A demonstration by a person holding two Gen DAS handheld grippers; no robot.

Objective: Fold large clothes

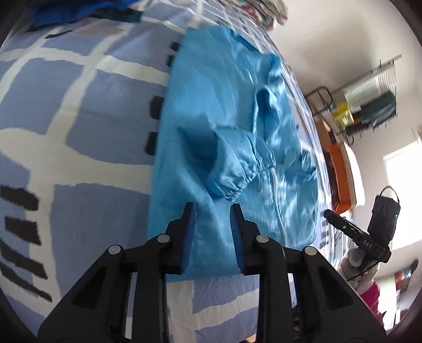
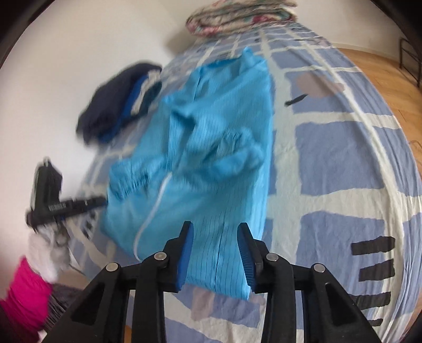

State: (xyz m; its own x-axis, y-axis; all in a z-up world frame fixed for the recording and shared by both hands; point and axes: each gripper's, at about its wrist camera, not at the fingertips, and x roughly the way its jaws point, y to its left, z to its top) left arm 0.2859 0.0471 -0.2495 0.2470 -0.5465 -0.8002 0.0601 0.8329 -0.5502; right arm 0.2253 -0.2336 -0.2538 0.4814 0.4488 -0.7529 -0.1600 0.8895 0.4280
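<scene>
on the bed (image 2: pixel 343 163), blue garment (image 2: pixel 211 158) lies rumpled

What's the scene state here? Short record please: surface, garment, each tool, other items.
surface: bed with blue and white checked sheet
garment: light blue zip garment, partly folded on the bed, elastic cuff lying on top
left tool: open, over the garment's near edge, nothing between its fingers
right tool: open, over the garment's near edge, nothing held
other items: dark blue clothes pile beside the garment; folded floral blanket at the far end of the bed
</scene>
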